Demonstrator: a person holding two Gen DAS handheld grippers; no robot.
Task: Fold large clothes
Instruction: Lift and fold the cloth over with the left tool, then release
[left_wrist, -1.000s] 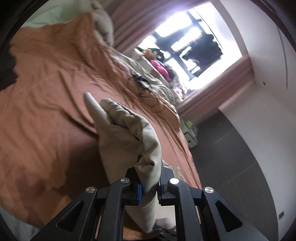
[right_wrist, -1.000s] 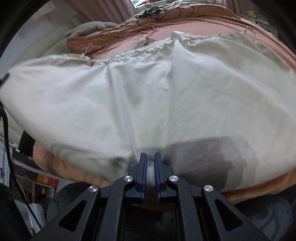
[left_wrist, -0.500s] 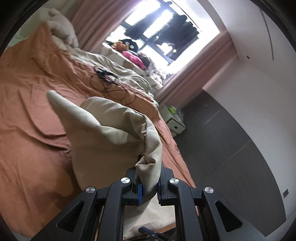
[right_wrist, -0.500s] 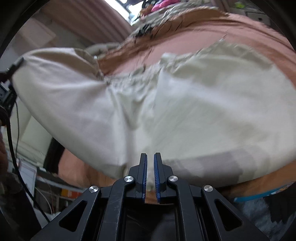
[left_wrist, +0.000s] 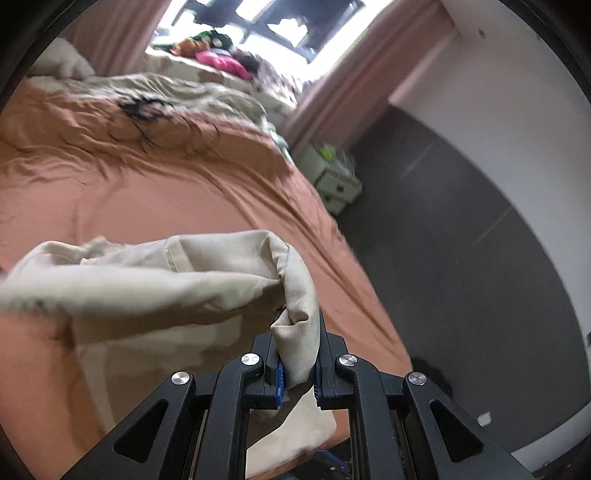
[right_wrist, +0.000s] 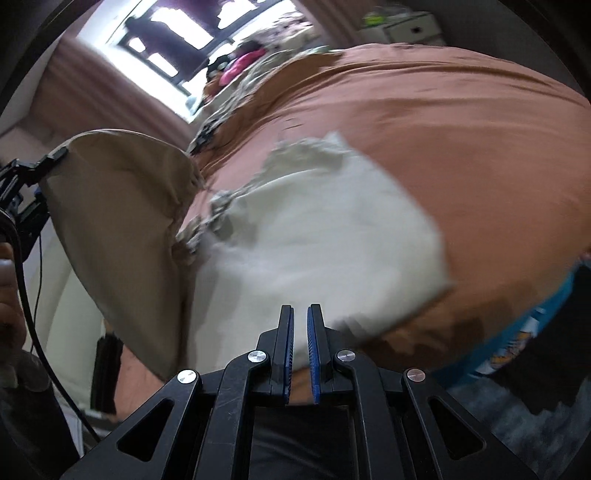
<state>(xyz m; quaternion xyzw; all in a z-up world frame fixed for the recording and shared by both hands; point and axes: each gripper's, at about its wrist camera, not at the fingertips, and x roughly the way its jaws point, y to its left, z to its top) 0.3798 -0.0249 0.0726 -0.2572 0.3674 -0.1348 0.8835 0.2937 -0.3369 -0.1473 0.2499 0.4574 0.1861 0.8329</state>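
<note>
An orange bed (left_wrist: 192, 192) filled the frame, window (left_wrist: 280, 22) at top. Left gripper (left_wrist: 297, 354) clamped a beige garment (left_wrist: 155, 280). Right gripper (right_wrist: 300, 343), nearly closed, held nothing; only its view showed the garment's flat half at centre.

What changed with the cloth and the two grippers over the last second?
The right gripper let go of the cloth's near edge and pulled back; its jaws stand slightly apart with nothing between them. The left gripper carried its bunched end across over the bed, so that part now hangs folded toward the rest. The left grip on the cloth stayed.
</note>
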